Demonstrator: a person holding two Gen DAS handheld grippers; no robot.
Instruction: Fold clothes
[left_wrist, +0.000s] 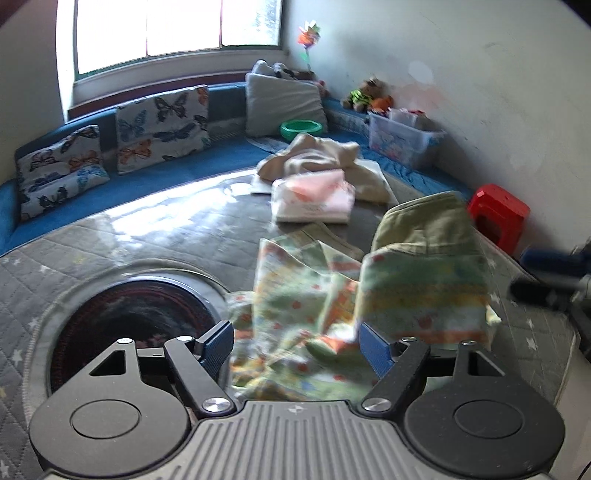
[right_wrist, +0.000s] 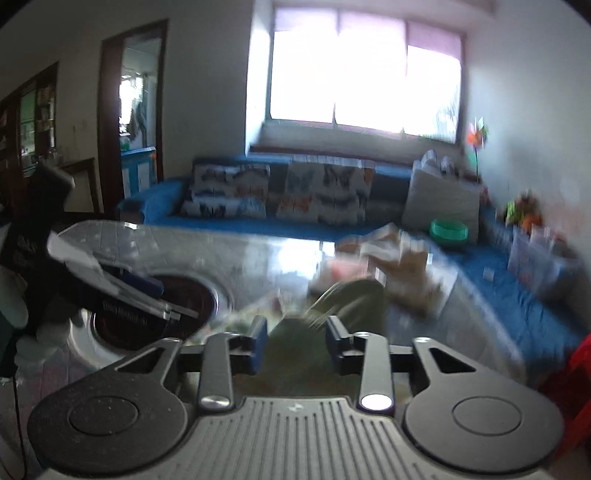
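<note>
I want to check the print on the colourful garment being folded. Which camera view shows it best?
The left wrist view: the patterned garment fills the middle, lit, its print readable despite slight blur. The right wrist view shows only a dark, smeared greenish fold beyond the gripper's fingers.

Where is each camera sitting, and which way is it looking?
Left wrist: sits on the left gripper, looking down its open fingers at the patterned cloth on the grey table.
Right wrist: sits on the right gripper, looking over an olive garment toward the window; the left gripper shows at its left edge.
Both share: the butterfly cushions, green bowl and blue sofa.
</note>
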